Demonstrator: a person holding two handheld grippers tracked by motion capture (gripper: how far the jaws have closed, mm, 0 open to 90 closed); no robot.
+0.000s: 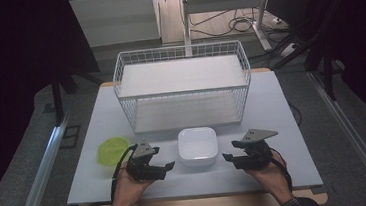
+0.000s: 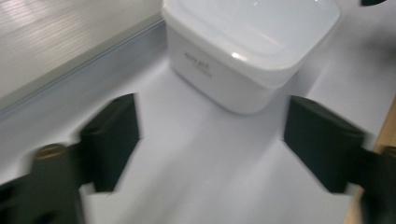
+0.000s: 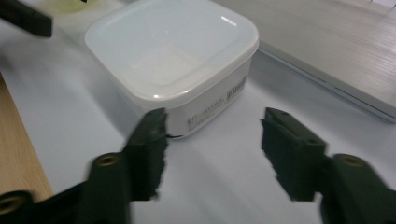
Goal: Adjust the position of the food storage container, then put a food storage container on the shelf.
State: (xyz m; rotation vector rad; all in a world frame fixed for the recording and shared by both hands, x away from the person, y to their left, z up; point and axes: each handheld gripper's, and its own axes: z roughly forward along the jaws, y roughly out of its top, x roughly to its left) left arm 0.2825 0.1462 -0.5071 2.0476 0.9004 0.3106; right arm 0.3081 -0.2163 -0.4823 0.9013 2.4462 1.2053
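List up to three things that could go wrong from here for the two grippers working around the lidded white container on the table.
1. The white container sits between the left gripper and the right gripper, both with open jaws; closing unevenly could push it sideways.
2. Its lid looks smooth, so the pads might slip.
3. The wire basket stands close behind, so a shove might knock the container against it.

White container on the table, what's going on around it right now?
A person holds a gripper in each hand beside the white square lidded plastic container. The left gripper and right gripper are both open, one on each side, neither touching it. A green round plastic lid lies left; a white wire basket stands behind.
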